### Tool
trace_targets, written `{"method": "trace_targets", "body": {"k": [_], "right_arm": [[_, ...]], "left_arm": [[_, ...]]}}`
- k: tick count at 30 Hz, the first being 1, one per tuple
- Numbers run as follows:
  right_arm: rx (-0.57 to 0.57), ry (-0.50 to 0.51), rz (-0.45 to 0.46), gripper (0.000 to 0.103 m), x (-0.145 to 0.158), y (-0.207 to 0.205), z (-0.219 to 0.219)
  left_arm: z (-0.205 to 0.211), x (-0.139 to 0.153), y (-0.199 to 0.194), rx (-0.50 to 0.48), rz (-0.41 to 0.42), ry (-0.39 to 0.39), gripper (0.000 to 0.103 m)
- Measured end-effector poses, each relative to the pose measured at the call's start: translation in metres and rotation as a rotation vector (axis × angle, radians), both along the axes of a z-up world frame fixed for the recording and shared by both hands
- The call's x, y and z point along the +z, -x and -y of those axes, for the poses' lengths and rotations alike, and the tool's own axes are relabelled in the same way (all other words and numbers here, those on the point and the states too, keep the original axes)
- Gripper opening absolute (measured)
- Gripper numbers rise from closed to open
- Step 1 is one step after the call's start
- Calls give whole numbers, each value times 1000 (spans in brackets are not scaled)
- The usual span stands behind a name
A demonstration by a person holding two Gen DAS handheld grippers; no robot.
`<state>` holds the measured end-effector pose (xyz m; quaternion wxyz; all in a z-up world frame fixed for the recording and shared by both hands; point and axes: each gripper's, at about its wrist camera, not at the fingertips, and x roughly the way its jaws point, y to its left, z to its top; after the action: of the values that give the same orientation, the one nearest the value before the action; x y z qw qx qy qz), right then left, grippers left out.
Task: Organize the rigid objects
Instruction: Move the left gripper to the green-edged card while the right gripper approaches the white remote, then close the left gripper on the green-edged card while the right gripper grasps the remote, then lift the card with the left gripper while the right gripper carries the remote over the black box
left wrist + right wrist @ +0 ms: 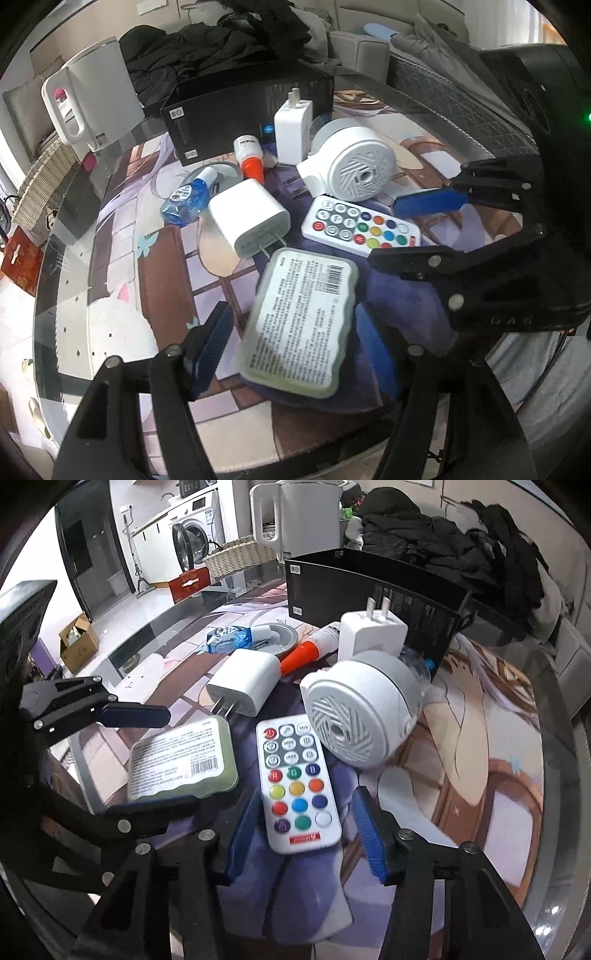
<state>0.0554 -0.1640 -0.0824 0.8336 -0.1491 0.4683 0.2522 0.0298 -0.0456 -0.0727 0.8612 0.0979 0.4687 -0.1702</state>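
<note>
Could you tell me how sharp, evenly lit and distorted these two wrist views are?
Left wrist view: strong fisheye bending with dark corners; the label on the green case is soft and unreadable; window glare whitens the floor at left. Right wrist view: the same barrel distortion; the remote buttons are fairly crisp, the edges smear, and the washing machine area is bright.

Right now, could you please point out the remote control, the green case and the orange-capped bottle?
remote control point(297, 783): right wrist view, on its coloured buttons.
green case point(301, 319): left wrist view, on its printed label.
orange-capped bottle point(254, 168): left wrist view, on its orange cap.
</note>
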Motion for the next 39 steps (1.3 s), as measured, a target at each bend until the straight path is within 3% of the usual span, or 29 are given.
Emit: {"method": "trace_targets", "body": {"k": [1,2,3,6,12,14,16,18,19,20,29,35,39], "right_arm": [[9,3,5,51,0,1,-2],[18,-5,-2,43,0,4,-3],[22,-2,-2,40,1,5,-4],[5,-2,-25,40,2,14,0],[-4,11,3,44,2,20,-1],[-10,13,3,53,0,15,-2],[-15,6,2,53,0,11,-2],[4,-1,4,47,0,12,-4],[13,-4,3,39,0,13,-4],[18,-1,3,39,1,14,-5],[-6,-66,-4,39,8,21,2],[-23,-136,106,39,37,33,7],[-65,-205,265,39,73,42,13]], "left_arm": [[-1,-1,-1,2,-5,2,68],[-1,-1,-2,4,-9,7,64],[-1,-1,-2,3,-15,13,56],[0,1,3,21,8,-29,56],[-11,-1,5,53,-4,-12,57],[-13,-1,4,59,-7,3,61],[-13,0,2,64,0,5,69],[-12,0,1,62,-2,5,68],[-12,-1,1,61,-5,1,60],[-12,-2,1,60,-9,-2,55],[-13,11,4,62,43,11,54],[-20,26,5,90,101,51,55],[-26,52,10,123,214,82,55]]}}
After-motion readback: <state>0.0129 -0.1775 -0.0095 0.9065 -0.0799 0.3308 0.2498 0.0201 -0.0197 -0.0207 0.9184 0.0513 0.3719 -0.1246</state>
